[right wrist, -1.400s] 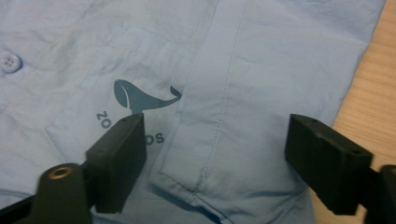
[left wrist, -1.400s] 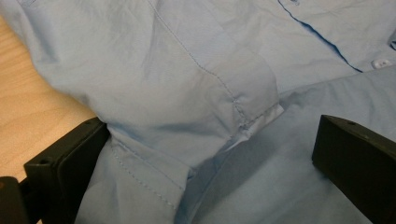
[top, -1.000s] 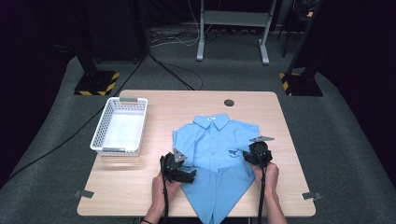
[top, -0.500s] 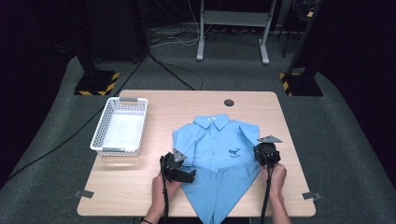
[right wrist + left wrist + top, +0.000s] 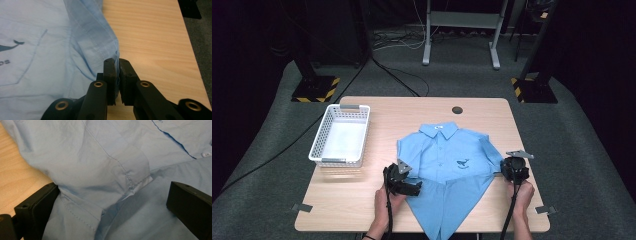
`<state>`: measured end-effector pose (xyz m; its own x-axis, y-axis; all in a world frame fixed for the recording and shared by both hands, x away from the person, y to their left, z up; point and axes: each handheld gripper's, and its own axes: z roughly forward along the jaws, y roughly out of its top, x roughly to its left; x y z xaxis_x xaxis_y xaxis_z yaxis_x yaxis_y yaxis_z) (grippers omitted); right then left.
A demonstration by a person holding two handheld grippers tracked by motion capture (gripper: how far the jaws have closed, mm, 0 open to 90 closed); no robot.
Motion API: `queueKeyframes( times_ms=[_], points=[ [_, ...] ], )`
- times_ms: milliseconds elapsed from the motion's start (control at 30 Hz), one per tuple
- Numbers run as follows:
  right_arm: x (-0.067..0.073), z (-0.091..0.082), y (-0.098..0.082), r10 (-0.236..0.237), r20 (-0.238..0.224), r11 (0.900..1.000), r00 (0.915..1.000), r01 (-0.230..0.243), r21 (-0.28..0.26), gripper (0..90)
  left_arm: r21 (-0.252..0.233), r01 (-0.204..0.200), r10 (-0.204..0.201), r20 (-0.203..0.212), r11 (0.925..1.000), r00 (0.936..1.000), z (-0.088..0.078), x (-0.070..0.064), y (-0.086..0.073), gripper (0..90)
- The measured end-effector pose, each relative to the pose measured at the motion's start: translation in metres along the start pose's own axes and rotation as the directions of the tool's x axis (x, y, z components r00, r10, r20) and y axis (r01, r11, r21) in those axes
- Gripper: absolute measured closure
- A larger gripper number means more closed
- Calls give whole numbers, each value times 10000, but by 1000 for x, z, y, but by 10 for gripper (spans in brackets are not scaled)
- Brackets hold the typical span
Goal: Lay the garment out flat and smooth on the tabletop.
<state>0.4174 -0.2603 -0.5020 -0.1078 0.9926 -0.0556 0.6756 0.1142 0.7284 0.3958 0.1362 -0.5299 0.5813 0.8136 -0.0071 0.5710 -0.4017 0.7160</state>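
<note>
I hold the light-blue shirt (image 5: 447, 165) flat on the wooden table (image 5: 377, 107), collar away from me, hem hanging over the near edge. My right gripper (image 5: 117, 65), at the shirt's right side, has just closed its jaws and pinches a thin fold of the sleeve's edge. My left gripper (image 5: 112, 195) rests at the shirt's left side, jaws wide, with sleeve fabric lying loose between them. A white basket (image 5: 319, 150) sits well to the left.

Tongs (image 5: 117, 75) pinched on light blue shirt (image 5: 50, 50) edge, wooden table (image 5: 155, 37) alongside
</note>
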Motion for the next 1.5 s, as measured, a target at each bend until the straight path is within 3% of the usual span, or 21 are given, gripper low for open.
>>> queueKeyframes(
  times_ms=[133,267,300,333,433,467,500,533,667,767,900,1033,1167,1300,1500],
  points=[
    [-12,2,-8,623,-122,9980,9980,-623,60,833,-1,2,-2,-3,10000,10000,0,0,0,13],
    [-17,3,-12,804,130,9966,9967,-807,190,759,2,9,-9,-7,10000,10000,0,0,0,13],
    [-21,1,-14,1077,198,9939,9940,-1082,235,661,2,9,-9,-7,10000,10000,0,0,0,13],
    [-21,1,-14,1077,198,9939,9940,-1082,235,661,4,11,-11,-9,10000,10000,0,0,0,13],
    [-25,-5,-15,1526,74,9882,9883,-1527,150,501,4,13,-13,-11,10000,10000,0,0,0,13],
    [-25,-8,-14,1633,3,9865,9866,-1633,130,420,4,14,-14,-12,10000,10000,0,0,0,13],
    [-21,-13,-13,1685,-411,9857,9849,-1685,29,274,2,15,-15,-12,10000,10000,0,0,0,13],
    [-21,-13,-13,1685,-411,9857,9849,-1685,29,274,5,13,-13,-12,10000,10000,0,0,0,13],
    [-2,-18,-10,1193,-1367,9921,9834,-1236,-234,107,5,15,-15,-15,10000,10000,0,0,0,13],
    [21,-14,-8,451,-1929,9988,9802,-481,-106,38,5,16,-16,-13,10000,10000,0,0,0,13],
    [56,-7,-8,-524,-2305,9985,9717,481,-242,22,8,10,-10,-12,10000,10000,0,0,0,13],
    [78,6,-11,-1093,-2315,9932,9667,1159,150,22,5,14,-14,-11,10000,10000,0,0,0,13],
    [79,14,-14,-1177,-2217,9912,9680,1281,331,2,3,9,-9,-10,10000,10000,0,0,0,12],
    [74,15,-16,-1421,-2405,9892,9602,1463,-5,0,-10,-4,4,5,10000,10000,0,0,0,12],
    [71,14,-16,-1396,-2330,9892,9624,1463,116,0,-6,-44,44,47,10000,10000,1,-1,1,12]
  ],
)
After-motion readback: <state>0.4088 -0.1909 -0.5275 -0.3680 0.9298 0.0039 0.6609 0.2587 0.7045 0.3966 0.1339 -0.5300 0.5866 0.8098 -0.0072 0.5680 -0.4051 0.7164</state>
